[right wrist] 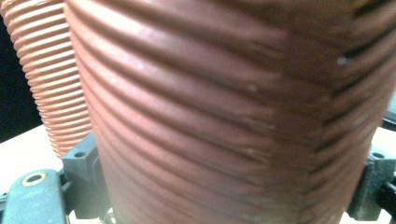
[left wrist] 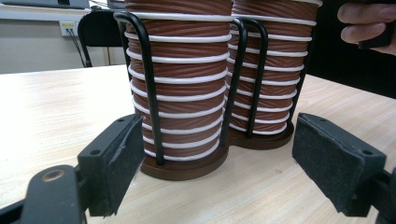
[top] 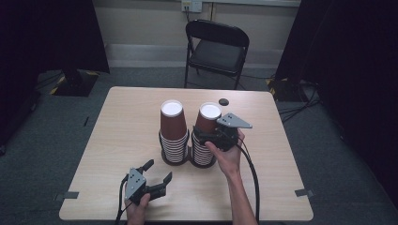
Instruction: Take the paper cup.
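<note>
Two stacks of upside-down brown ribbed paper cups stand side by side in a black wire holder (top: pixel 174 161) at the middle of the table. The left stack (top: pixel 173 129) is free. The top cup of the right stack (top: pixel 208 117) sits between the jaws of my right gripper (top: pixel 205 136), which touch its sides in the right gripper view (right wrist: pixel 229 182). My left gripper (top: pixel 158 170) stands open near the front edge, apart from the holder. In the left gripper view the left gripper (left wrist: pixel 219 123) has nothing between its pads (left wrist: pixel 116 154) and faces the holder's base (left wrist: pixel 187 168).
A black folding chair (top: pixel 217 47) stands beyond the table's far edge. A small dark round thing (top: pixel 224 101) lies on the table (top: pixel 117 122) behind the right stack. Dark curtains hang at both sides. Cables trail from both grippers toward the front edge.
</note>
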`<state>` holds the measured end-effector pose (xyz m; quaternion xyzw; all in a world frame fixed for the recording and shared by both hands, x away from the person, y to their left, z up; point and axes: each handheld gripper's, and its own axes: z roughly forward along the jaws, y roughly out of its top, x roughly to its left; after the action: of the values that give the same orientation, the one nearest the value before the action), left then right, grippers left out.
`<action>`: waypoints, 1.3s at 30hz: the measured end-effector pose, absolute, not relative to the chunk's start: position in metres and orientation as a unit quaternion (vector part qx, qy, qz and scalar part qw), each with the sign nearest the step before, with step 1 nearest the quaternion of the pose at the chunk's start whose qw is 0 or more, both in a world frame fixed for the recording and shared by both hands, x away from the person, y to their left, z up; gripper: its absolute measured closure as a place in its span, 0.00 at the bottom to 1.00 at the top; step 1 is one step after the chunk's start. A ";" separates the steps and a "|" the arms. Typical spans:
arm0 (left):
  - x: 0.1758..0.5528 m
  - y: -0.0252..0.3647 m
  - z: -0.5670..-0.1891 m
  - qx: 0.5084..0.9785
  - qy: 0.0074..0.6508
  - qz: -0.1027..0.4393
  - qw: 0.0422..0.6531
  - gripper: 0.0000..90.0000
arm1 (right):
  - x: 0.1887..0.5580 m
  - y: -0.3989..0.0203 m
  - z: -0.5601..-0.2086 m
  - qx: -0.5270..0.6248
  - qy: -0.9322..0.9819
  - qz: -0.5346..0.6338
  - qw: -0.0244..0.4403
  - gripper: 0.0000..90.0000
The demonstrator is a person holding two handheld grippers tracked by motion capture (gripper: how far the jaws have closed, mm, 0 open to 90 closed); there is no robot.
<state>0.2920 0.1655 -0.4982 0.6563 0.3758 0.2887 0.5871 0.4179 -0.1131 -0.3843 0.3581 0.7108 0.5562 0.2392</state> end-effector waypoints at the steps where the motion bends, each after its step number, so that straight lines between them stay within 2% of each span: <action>1: 0.292 0.165 -0.498 0.656 0.376 0.289 0.587 0.19 | 0.418 -0.113 -0.384 0.358 0.711 0.556 0.239 0.12; 39: 0.293 0.165 -0.498 0.659 0.376 0.284 0.587 0.18 | 0.416 -0.119 -0.361 0.349 0.686 0.592 0.240 0.14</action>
<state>0.2931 0.1648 -0.4981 0.6588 0.3758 0.2837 0.5867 0.4156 -0.1187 -0.3606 0.3491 0.6859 0.5918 0.2397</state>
